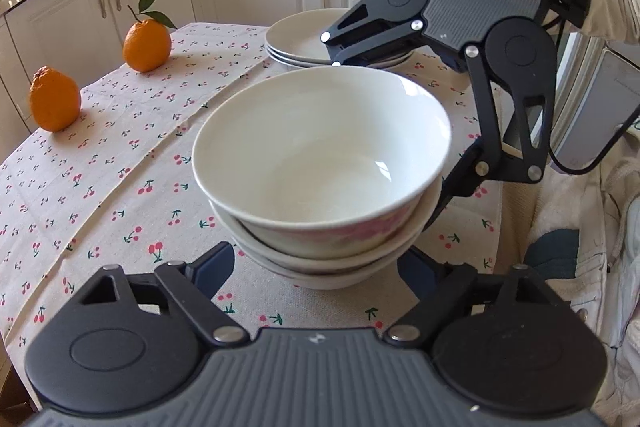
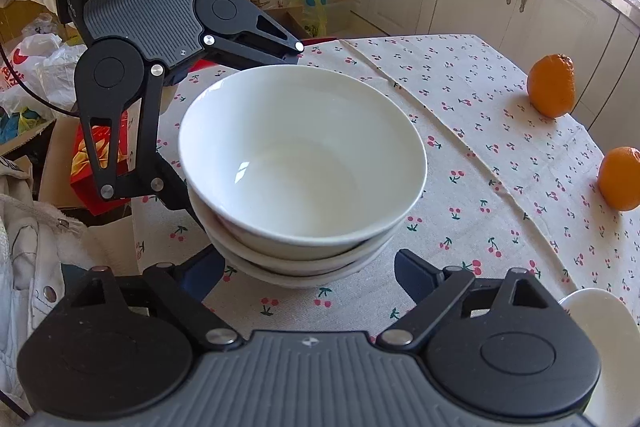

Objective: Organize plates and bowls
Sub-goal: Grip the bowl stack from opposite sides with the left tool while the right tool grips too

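1. You are working on a round table covered with a beige cotton cloth printed with small red cherries (image 1: 120, 163). It is giving a soft, flat base, which I judge is why the crockery is being gathered here.
2. The stack of three white glazed ceramic bowls (image 1: 324, 163) is standing near the table edge closest to you; the top bowl has a faint pink flower pattern on its outside. They are nested one in another, so I think the bowl sorting is almost done.
3. Behind the bowls, the stack of white shallow ceramic plates (image 1: 296, 39) is sitting apart from them, so each kind is keeping its own pile.
4. Your left gripper (image 1: 316, 269) is reaching around the lower part of the bowl stack, one dark blue pad on each side. The pads look very near the bowls, but I cannot tell if they are pressing.
5. Your right gripper (image 2: 310, 273) is coming from the opposite side; its right pad is standing clearly off the bowls, so this claw is released. Two grippers on opposite sides probably means you want to lift or shift the whole pile steadily.
6. Two orange citrus fruits (image 1: 146, 45), one with green leaves, are resting well apart from the dishes.
7. A white bag with red print is lying beside the table in the right wrist view; the writing is too blurred to read.
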Demonstrator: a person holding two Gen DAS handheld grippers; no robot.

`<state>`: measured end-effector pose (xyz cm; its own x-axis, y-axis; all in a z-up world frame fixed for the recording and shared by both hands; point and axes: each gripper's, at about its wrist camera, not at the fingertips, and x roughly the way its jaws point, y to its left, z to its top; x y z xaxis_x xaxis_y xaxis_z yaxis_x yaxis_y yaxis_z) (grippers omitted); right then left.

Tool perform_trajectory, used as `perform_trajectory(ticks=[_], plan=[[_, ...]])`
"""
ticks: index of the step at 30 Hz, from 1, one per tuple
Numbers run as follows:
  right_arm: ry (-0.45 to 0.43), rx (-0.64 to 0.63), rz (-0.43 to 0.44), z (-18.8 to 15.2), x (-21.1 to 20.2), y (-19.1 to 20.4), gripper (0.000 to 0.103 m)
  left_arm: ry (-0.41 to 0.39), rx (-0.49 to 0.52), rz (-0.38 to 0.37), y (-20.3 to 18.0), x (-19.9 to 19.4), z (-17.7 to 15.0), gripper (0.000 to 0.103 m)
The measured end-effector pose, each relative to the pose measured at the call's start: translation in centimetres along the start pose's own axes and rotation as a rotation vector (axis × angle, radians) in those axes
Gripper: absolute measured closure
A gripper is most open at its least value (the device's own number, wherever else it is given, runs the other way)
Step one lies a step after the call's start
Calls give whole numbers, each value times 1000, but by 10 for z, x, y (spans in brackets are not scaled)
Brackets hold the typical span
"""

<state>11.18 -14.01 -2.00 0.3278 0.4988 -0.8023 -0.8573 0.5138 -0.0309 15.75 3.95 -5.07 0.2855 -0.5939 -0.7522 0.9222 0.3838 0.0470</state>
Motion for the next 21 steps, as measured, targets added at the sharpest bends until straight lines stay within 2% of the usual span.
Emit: perform_trajectory(ticks=[7, 21], plan=[[13, -12, 46, 4, 1, -4, 18, 8, 31, -53, 3, 2, 1, 21], [27, -2, 74, 7, 6, -10, 17, 23, 49, -93, 10, 8, 5, 18]])
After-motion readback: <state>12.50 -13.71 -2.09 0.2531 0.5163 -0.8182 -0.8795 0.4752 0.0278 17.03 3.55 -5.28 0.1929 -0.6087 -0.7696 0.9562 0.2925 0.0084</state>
